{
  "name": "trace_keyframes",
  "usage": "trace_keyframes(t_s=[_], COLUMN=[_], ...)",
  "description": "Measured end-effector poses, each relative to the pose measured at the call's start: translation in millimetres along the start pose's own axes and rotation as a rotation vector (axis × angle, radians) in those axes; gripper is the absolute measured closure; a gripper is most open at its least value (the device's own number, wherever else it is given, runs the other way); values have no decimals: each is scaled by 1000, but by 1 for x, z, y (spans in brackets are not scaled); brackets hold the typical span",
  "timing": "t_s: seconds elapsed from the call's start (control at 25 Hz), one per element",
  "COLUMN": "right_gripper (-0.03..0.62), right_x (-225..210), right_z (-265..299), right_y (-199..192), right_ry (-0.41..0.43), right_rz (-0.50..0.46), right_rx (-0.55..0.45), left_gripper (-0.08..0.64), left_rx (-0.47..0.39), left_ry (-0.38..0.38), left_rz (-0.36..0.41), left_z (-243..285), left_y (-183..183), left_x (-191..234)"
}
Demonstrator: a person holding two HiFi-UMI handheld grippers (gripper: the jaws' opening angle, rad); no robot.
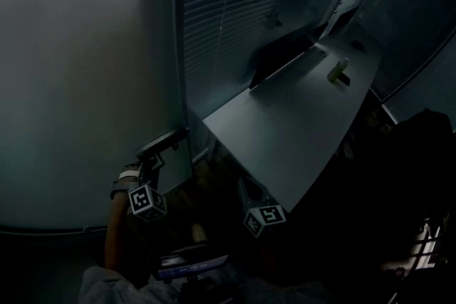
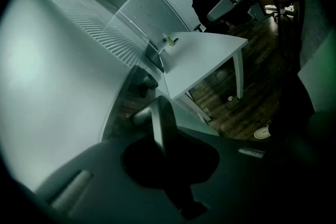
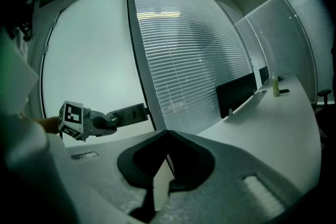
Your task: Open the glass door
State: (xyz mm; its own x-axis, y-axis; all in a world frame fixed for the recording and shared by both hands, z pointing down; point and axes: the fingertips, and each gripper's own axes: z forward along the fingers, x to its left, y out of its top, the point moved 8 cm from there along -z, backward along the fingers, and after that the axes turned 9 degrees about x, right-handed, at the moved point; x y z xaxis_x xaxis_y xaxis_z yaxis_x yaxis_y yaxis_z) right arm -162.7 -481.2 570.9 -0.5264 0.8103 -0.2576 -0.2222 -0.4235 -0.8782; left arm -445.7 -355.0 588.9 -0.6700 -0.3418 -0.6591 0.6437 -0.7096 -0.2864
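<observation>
Your left gripper (image 2: 163,140) is clamped shut on the handle (image 2: 157,113) of the glass door (image 1: 85,82), with the lever pinched between its jaws. The door is the frosted pane that fills the left of the scene, and the handle sits low on its right edge, just beside the dark post (image 1: 178,46). Right of the post, blinds (image 1: 235,11) run away to the far right. A white table (image 1: 306,124) stands close along the blinds, its near corner just right of the handle. A dark screen (image 1: 285,53) stands on its far left edge and a small bottle (image 1: 338,70) towards its far end. Your right gripper (image 3: 168,134) hangs free to the right of the left one, by the table's near corner. Its jaws are together on nothing, and it points at the post.
</observation>
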Motion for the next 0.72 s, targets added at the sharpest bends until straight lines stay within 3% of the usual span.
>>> trace_keyframes(t_s=[0.72], right_gripper=[591], right_x=[-4], right_z=[-36], right_y=[-5], right_ry=[-45], right_rz=[-16], right_rx=[-26], left_gripper=[551], left_rx=[-13], left_ry=[-20], left_rz=[6], left_z=[-16], left_y=[7], left_x=[-23])
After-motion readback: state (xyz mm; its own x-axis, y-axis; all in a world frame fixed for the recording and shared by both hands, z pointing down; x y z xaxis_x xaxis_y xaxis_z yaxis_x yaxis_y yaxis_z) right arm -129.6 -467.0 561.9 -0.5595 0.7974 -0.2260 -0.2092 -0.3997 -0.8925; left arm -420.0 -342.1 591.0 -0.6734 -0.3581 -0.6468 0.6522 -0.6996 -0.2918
